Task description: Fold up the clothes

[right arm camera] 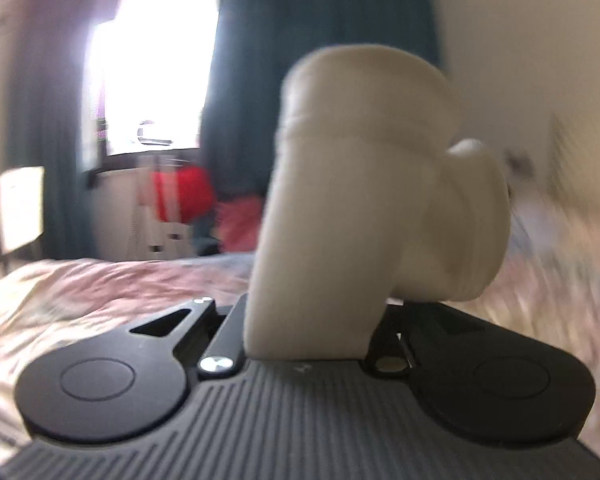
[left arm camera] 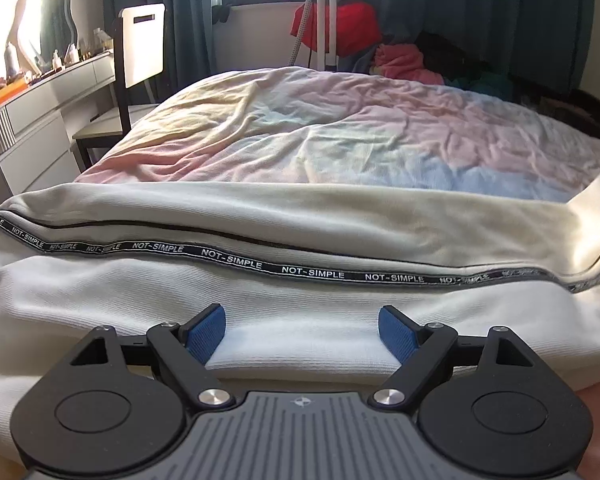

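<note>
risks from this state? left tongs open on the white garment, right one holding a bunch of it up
1. The left tongs are open, with a ridge of the white garment between the pads; if they close shallow, only the top layer may come up.
2. The right tongs hold a thick bunched wad of the cloth. The picture is motion-blurred, so a fast swing could shake it loose.
3. The bedsheet is wrinkled, so the fold may land uneven.

left claw [left arm camera: 302, 334]: spread wide | over white garment [left arm camera: 300, 236] | bed [left arm camera: 320, 128]
</note>
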{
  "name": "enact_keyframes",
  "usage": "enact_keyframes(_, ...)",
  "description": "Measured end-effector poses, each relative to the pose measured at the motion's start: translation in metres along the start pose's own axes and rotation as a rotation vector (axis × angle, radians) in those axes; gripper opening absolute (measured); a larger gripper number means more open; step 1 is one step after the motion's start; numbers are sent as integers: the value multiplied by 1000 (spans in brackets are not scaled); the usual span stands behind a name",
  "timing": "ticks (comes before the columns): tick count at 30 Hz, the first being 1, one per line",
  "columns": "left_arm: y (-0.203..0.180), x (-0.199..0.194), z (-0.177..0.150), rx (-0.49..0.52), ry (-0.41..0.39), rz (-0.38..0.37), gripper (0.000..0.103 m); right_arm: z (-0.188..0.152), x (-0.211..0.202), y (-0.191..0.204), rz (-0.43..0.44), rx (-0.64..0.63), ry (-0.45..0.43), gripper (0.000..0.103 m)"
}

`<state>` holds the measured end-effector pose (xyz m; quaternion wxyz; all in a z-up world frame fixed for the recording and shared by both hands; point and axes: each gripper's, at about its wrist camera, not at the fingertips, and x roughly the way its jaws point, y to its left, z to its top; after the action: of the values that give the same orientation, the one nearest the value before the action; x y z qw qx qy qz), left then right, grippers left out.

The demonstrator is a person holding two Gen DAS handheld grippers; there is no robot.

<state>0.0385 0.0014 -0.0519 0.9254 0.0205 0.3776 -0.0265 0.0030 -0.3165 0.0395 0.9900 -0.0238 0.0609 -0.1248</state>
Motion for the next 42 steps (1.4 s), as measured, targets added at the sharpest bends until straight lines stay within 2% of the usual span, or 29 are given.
enact_keyframes(3, 8, -9, 6, 5, 4, 27, 85, -15, -15, 68, 146, -184, -23, 13)
enact_keyframes(6, 23, -20, 11, 8, 10, 89, 85, -53, -22, 133, 303, -404, 40, 13)
enact_keyframes(9, 46, -27, 15, -62, 14, 111, 85, -98, -22, 174, 415, -564, 152, 14)
enact_keyframes(14, 63, -38, 21, -138, -10, 85, 85, -128, -21, 194, 396, -692, 168, 14)
enact_keyframes(16, 64, -43, 24, -155, -37, 58, 85, -116, -19, 192, 394, -631, 183, 14)
enact_keyframes(20, 68, -49, 28, -208, -93, -29, 85, -91, -39, 208, 440, -559, 116, 14)
enact_keyframes(22, 73, -50, 28, -247, -108, -66, 85, -97, -45, 224, 498, -575, 137, 14)
enact_keyframes(24, 77, -49, 27, -277, -121, -102, 86, -110, -43, 239, 502, -605, 170, 16)
enact_keyframes(27, 80, -45, 24, -323, -115, -174, 86, -115, -35, 236, 535, -578, 177, 17)
enact_keyframes(33, 81, -43, 21, -371, -109, -250, 86, -82, -37, 209, 684, -382, 344, 47)
enact_keyframes(34, 81, -43, 20, -374, -111, -257, 86, -77, -42, 200, 712, -342, 373, 55)
enact_keyframes(35, 81, -45, 19, -376, -112, -265, 86, -72, -46, 191, 740, -300, 402, 68)
enact_keyframes(36, 80, -47, 17, -374, -113, -276, 86, -67, -51, 183, 768, -257, 431, 72)
enact_keyframes(38, 75, -49, 16, -358, -118, -286, 85, -57, -61, 165, 823, -171, 488, 75)
enact_keyframes(42, 58, -55, 11, -278, -136, -243, 78, -44, -48, 127, 710, -39, 456, 75)
